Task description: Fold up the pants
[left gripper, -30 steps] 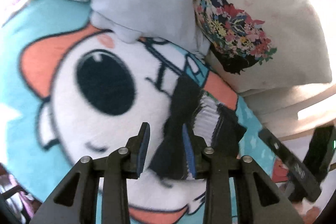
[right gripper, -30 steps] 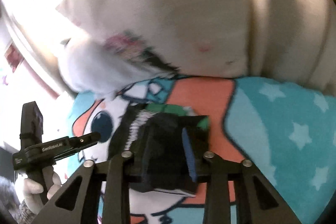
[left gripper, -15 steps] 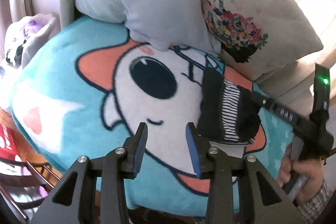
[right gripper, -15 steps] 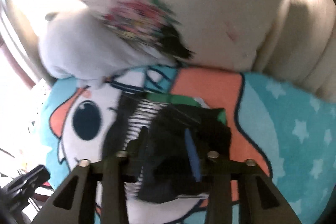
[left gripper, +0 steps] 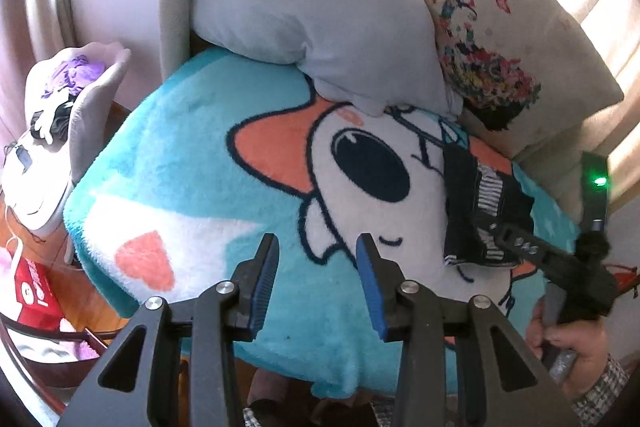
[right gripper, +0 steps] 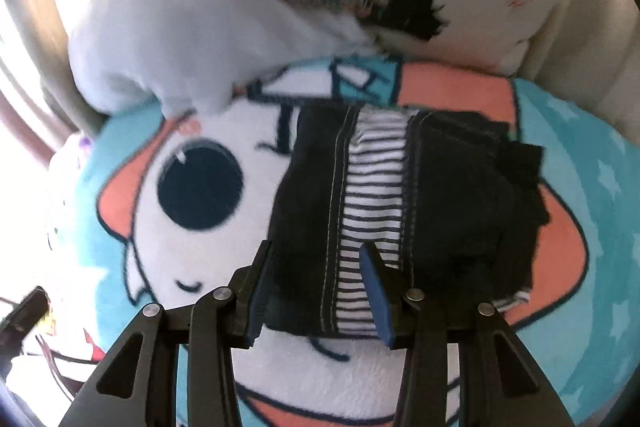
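Observation:
The pants (right gripper: 404, 211) are dark with a black-and-white striped lining and lie folded into a compact bundle on a cartoon blanket (right gripper: 192, 251). In the left wrist view the pants (left gripper: 480, 211) sit at the right. My right gripper (right gripper: 316, 287) is open, its jaws just above the bundle's near edge, holding nothing. It also shows in the left wrist view (left gripper: 516, 239), reaching over the bundle. My left gripper (left gripper: 316, 279) is open and empty, well back from the pants over the blanket's teal part.
A grey plush cushion (left gripper: 312, 11) and a floral pillow (left gripper: 504, 39) lean at the blanket's far side. A chair with clothes (left gripper: 60, 95) and a red box (left gripper: 32, 295) stand at the left, below the blanket's edge.
My left gripper has let go of the pants and pulled back and away to the left. My right gripper has opened and drawn back, leaving the folded bundle on the blanket.

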